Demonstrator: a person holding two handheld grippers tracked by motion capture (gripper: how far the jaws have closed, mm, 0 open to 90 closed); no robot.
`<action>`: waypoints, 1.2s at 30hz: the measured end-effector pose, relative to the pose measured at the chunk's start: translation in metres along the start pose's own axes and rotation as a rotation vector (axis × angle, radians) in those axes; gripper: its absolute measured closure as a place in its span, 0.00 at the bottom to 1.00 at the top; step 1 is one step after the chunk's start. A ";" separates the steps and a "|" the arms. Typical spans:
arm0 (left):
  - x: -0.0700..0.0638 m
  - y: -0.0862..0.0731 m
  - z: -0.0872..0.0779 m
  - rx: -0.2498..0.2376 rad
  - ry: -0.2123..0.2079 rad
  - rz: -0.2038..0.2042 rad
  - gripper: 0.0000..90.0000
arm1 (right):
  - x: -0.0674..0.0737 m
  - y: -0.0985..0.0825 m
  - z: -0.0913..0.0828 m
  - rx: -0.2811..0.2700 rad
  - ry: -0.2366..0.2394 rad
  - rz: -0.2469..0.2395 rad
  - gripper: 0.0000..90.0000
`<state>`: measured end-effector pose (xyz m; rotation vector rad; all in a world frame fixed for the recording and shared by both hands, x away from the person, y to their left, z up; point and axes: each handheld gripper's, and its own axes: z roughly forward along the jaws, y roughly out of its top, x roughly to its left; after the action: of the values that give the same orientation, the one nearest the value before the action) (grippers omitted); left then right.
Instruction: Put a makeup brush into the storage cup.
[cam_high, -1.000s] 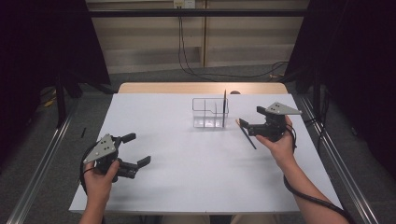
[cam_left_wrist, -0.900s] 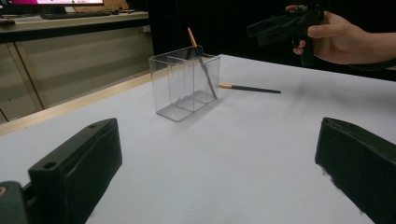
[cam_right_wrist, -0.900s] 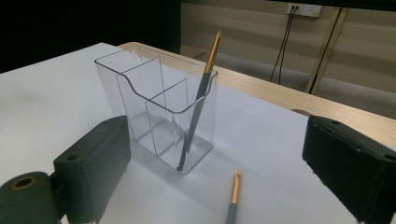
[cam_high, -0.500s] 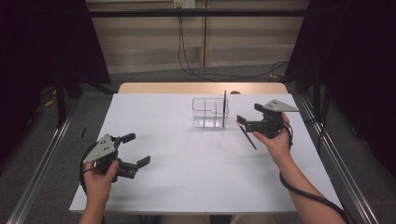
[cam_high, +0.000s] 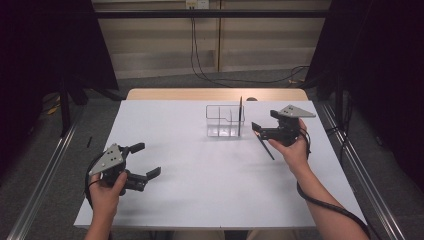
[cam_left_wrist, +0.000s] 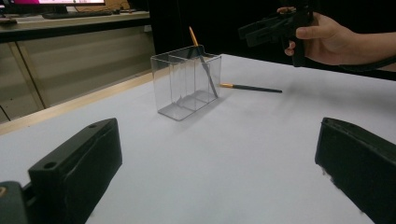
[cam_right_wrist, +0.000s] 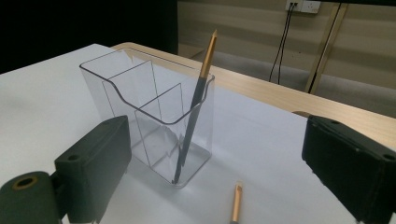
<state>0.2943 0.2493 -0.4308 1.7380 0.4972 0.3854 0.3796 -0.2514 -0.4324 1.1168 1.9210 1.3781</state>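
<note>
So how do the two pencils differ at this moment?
The pencil in the clear holder stands leaning in an end compartment, gold end up; the pencil on the table lies flat on the white table, outside the clear holder. The first is contained; the second lies loose below the open right gripper. Both are slim, dark-bodied, gold-ended.

Loose pencil (cam_right_wrist: 236, 205) – shaft cut off at bottom edge in right gripper view.
</note>
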 end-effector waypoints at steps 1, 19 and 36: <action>0.000 0.000 0.000 0.000 0.002 0.000 0.01 | 0.000 0.000 0.001 0.003 -0.004 0.000 0.08; 0.001 -0.002 0.000 0.005 0.000 -0.002 0.01 | -0.006 0.007 0.014 0.051 -0.011 0.007 0.09; 0.001 -0.002 0.000 0.006 -0.002 -0.002 0.01 | -0.008 0.010 0.024 0.180 -0.017 -0.024 0.08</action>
<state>0.2955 0.2501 -0.4323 1.7435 0.4996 0.3814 0.4063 -0.2447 -0.4315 1.1800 2.0722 1.1973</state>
